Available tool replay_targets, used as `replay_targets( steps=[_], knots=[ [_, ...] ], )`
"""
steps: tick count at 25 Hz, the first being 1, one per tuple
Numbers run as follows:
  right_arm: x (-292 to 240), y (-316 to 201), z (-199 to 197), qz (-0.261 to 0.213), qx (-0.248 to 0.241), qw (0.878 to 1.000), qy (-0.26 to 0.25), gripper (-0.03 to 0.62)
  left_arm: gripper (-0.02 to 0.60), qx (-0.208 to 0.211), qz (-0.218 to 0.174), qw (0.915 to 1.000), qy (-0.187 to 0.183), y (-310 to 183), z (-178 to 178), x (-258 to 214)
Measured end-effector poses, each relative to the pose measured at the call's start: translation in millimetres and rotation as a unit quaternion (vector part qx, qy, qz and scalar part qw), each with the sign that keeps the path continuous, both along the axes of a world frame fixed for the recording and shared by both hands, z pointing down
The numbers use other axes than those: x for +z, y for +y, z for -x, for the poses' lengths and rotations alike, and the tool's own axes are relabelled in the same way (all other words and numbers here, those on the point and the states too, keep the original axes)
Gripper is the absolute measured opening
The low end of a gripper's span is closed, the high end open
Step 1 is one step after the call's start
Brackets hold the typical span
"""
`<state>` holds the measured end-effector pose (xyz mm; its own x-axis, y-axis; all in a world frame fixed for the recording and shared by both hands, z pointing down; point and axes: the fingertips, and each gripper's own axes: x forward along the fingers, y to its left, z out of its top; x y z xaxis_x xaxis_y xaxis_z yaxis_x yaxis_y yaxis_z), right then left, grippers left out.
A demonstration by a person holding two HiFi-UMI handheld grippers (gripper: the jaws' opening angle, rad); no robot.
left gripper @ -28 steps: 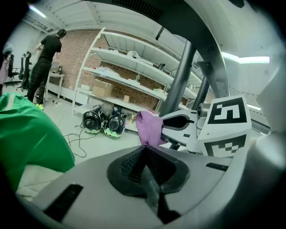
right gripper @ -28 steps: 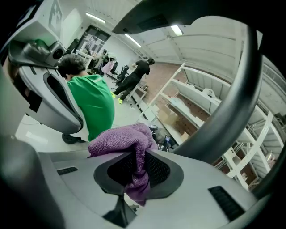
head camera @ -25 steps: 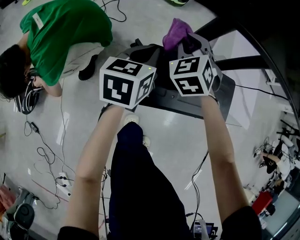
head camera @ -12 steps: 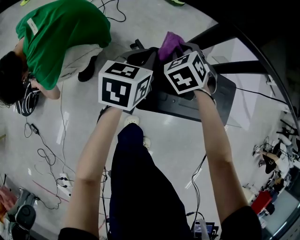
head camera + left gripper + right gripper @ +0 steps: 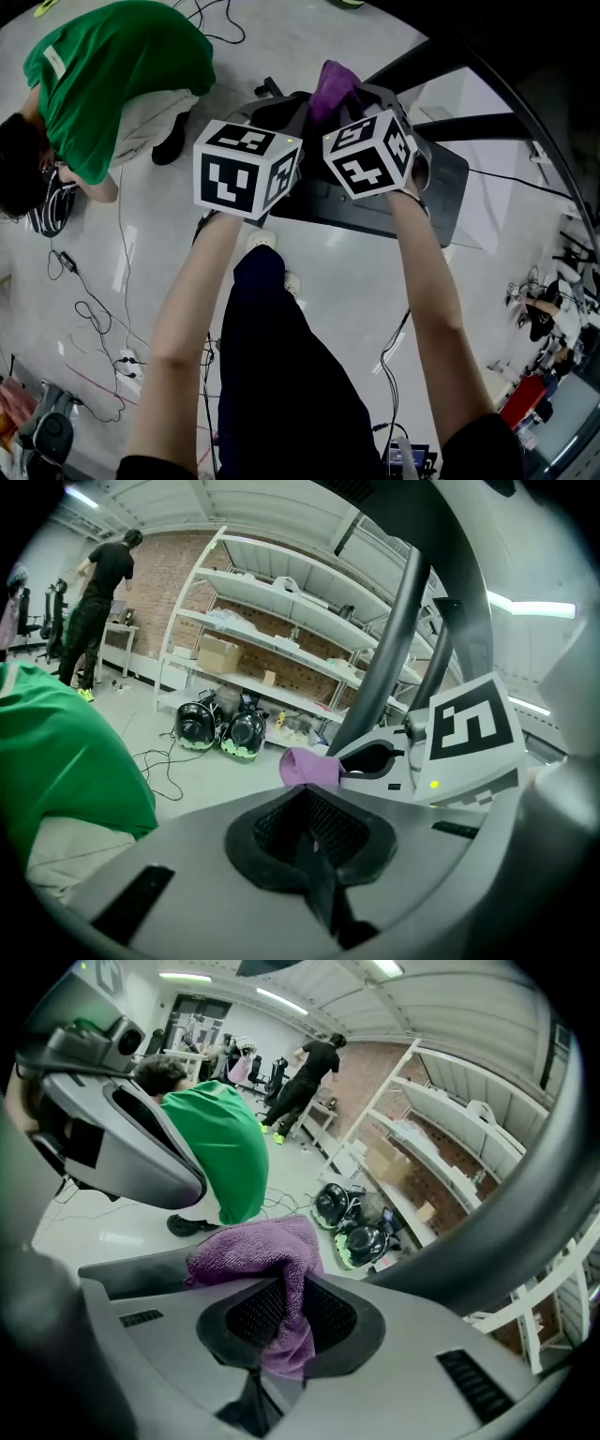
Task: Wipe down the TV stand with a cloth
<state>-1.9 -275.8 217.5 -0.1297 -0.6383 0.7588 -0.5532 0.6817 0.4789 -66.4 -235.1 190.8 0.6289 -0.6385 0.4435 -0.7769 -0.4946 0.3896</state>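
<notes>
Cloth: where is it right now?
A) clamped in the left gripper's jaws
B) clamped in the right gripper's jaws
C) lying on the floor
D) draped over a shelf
B: the right gripper view shows the purple cloth pinched between the jaws of the right gripper, while the left gripper has its jaws together on nothing.
</notes>
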Motion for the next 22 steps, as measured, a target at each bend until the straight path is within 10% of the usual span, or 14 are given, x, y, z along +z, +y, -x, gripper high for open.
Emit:
replay_targets(
  steps=[22],
  knots=[
    [-127, 71, -61, -0.159, 0.027, 0.986, -0.05, 0.069, 0.006, 0.031, -0.042, 0.9985, 0.018, 54, -66, -58]
  ],
)
